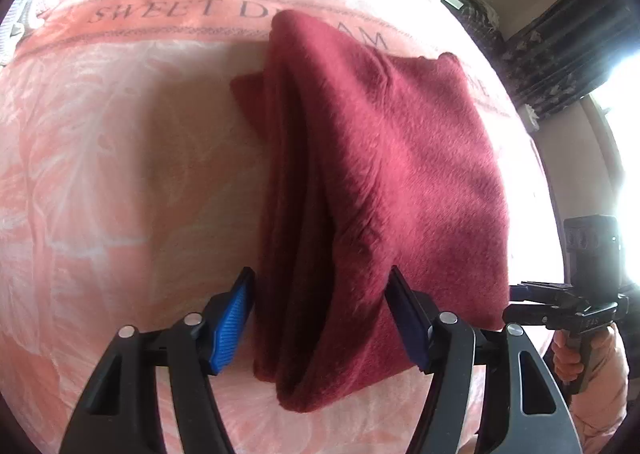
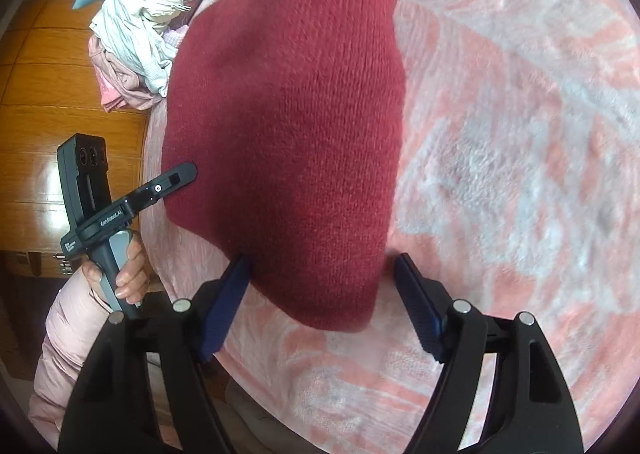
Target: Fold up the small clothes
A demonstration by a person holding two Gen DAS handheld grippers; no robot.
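One red sweater [image 1: 384, 174] lies folded on one pink blanket [image 1: 120, 174]. Two tongs, left [image 1: 320, 318] and right [image 2: 320, 306], both spread wide around its edge.

dark red knit garment [image 1: 372, 174] | folded, layered edges showing | lying on pink blanket [image 1: 120, 174]

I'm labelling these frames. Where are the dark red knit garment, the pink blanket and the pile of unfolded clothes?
dark red knit garment [image 1: 400, 158]: left wrist view, top folded layer.
pink blanket [image 1: 120, 174]: left wrist view, bare patch left of garment.
pile of unfolded clothes [image 2: 136, 34]: right wrist view, white piece.
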